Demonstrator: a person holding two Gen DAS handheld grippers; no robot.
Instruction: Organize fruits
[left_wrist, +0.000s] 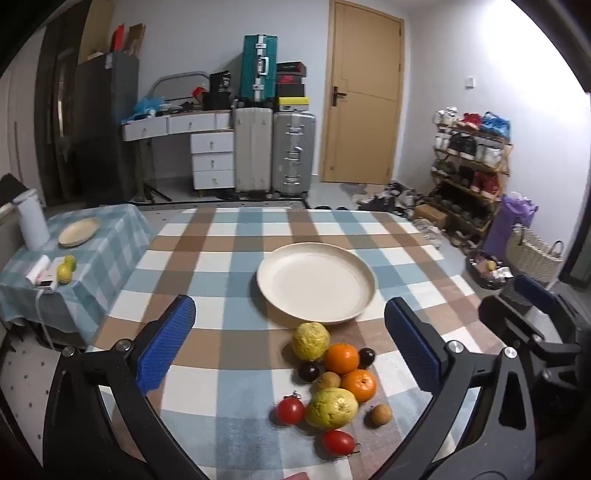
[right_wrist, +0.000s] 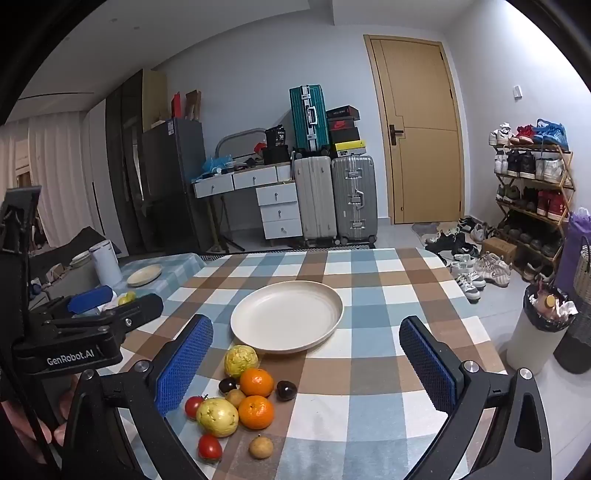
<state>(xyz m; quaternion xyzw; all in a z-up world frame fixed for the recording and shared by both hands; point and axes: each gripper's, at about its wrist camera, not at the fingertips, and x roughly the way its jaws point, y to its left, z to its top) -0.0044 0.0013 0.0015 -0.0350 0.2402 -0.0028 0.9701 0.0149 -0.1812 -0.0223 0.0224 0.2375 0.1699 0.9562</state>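
Nothing looks sorted yet: the left gripper (left_wrist: 290, 347) and right gripper (right_wrist: 306, 363) both hover with jaws released and empty, the fruit cluster (left_wrist: 332, 384) between them, the plate (left_wrist: 316, 282) bare just beyond.

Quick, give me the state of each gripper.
Left gripper: open, holding nothing.
Right gripper: open, holding nothing.

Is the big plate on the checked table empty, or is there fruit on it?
Empty. The plate shows only its bare cream surface; the fruits lie on the cloth beside it.
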